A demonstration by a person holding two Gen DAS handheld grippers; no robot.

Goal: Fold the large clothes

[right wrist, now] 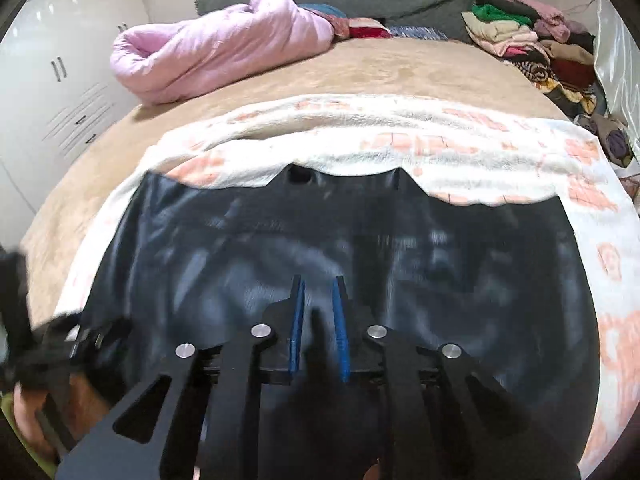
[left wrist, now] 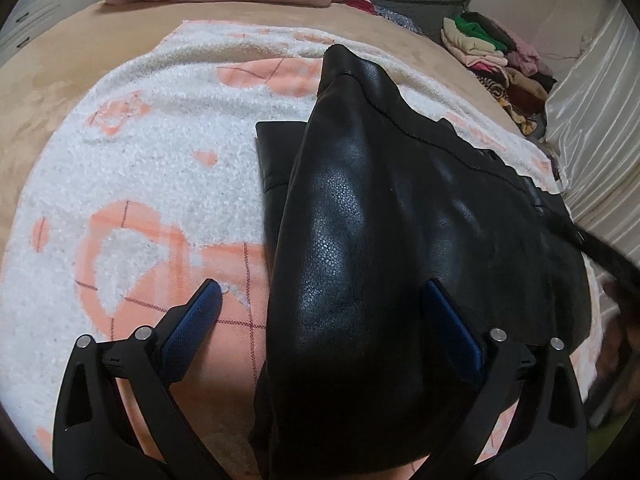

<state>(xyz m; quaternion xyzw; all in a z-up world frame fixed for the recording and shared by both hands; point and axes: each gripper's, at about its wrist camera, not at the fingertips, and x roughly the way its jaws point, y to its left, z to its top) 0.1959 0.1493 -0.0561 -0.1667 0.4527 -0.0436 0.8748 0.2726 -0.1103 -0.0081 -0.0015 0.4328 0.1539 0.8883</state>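
Left wrist view shows one black leather jacket (left wrist: 360, 220) lying on a white-and-peach blanket (left wrist: 160, 160) spread over the bed (left wrist: 48, 92). One sleeve runs between the left gripper (left wrist: 324, 304) fingers, which stand wide apart, released. In the blurred right wrist view the right gripper (right wrist: 318, 316) is nearly clenched with dark leather between its two blue pads; whether it grips is unclear. Beyond lie one pink quilt (right wrist: 208, 56) and one heap of folded clothes (right wrist: 532, 40), partly cut off.
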